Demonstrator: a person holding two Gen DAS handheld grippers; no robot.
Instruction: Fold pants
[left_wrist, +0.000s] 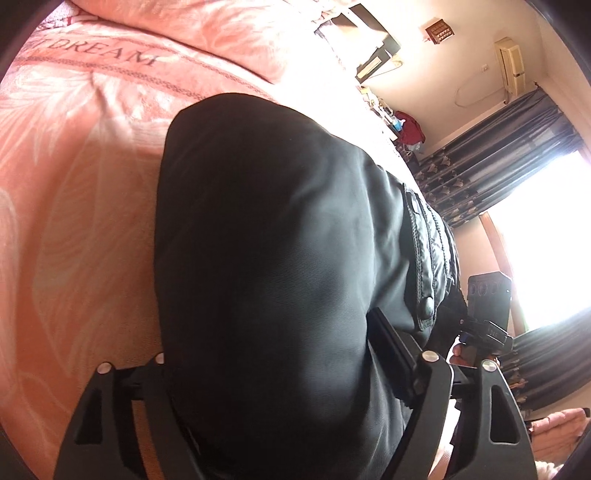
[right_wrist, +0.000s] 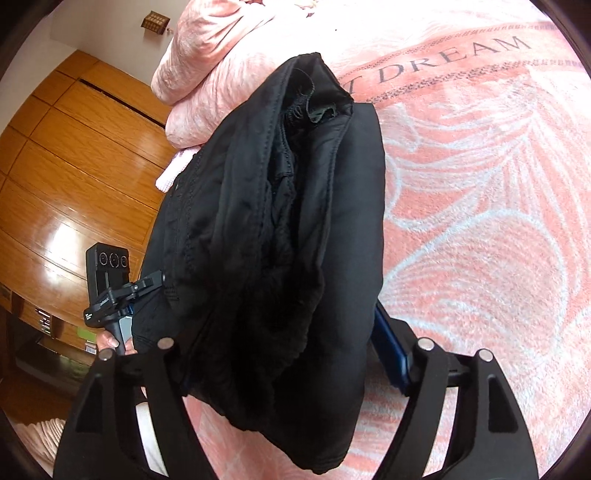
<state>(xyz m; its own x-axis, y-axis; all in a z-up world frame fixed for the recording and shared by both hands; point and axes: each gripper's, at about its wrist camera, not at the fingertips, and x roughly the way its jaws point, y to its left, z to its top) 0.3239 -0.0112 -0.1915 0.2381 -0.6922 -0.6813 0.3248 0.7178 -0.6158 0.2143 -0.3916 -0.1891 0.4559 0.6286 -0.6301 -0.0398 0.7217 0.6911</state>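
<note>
- Two grippers flank one bundle of black pants (left_wrist: 280, 229). The left gripper (left_wrist: 273, 373) has its jaws spread wide, and the cloth bulges up between them; whether the pads actually press on it I cannot tell, since the bundle hides the left finger.
- The right gripper (right_wrist: 291, 362) stands just as wide around the other end of the pants (right_wrist: 280, 206), where the stacked layers and an open hem face the camera. A blue pad (right_wrist: 391, 347) on its right finger sits close beside the fabric, apparently apart from it.
- Each camera also catches the opposite gripper at the edge of its view, with part of a hand (right_wrist: 110, 341) on the handle (so both tools are working the same fold from opposite sides).
- The pants lie folded into a thick pile on a pink bedspread (left_wrist: 74, 166) printed with "DREAM", near a rumpled pink quilt (right_wrist: 207, 59); a wooden floor (right_wrist: 74, 155) lies past the bed's edge.
- Risks, as I judge them: the bulky layers could spring open once nothing pins them, because the pile looks puffy rather than pressed flat. A finger drawn back carelessly could snag the open hem and drag the top layer askew. The soft bedspread may also bunch up under any sliding push.
</note>
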